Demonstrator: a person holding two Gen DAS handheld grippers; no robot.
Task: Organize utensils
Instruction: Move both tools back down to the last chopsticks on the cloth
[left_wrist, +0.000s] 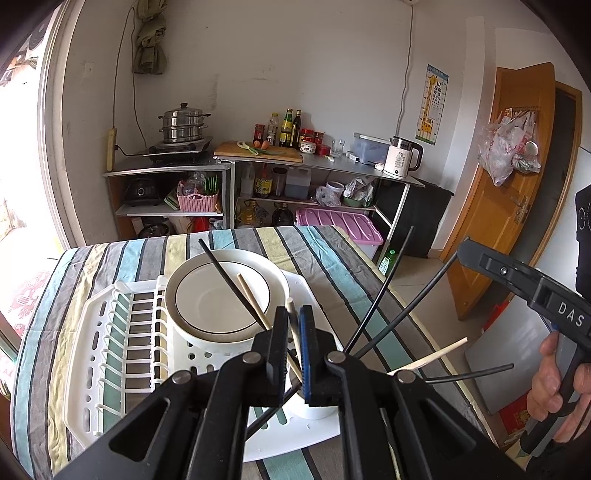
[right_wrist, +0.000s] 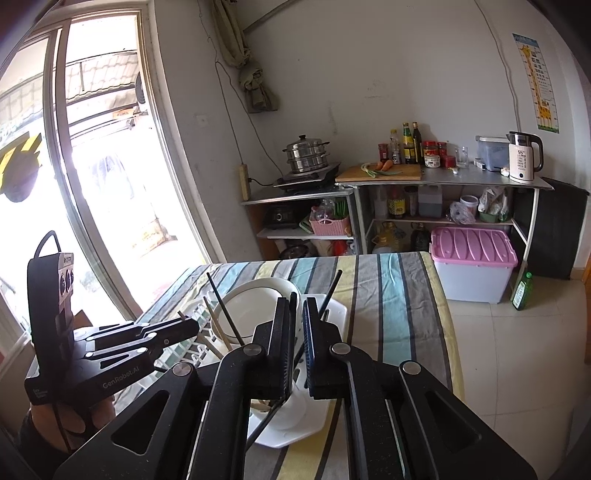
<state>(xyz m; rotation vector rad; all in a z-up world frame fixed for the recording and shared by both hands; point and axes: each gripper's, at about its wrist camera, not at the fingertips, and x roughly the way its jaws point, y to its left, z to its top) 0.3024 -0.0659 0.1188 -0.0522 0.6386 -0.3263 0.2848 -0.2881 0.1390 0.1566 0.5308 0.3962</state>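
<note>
In the left wrist view my left gripper (left_wrist: 294, 308) is shut on a pale wooden chopstick (left_wrist: 292, 325) that stands above a white utensil cup (left_wrist: 314, 410). Several black chopsticks (left_wrist: 380, 291) and another wooden one (left_wrist: 432, 356) fan out of the cup. My right gripper (left_wrist: 466, 248), held by a hand, has its tip at the upper end of one black chopstick. In the right wrist view the right gripper (right_wrist: 295, 301) shows a narrow gap, with a black chopstick (right_wrist: 293, 306) standing in it beside the left pad. The left gripper (right_wrist: 195, 328) is to the left.
The cup stands on a white dish rack (left_wrist: 103, 332) holding stacked white plates (left_wrist: 207, 306), on a striped tablecloth (left_wrist: 332, 251). A black chopstick and a wooden one lie across the plates. Shelves with a steamer pot (left_wrist: 183, 123), bottles and a kettle (left_wrist: 402, 157) line the far wall.
</note>
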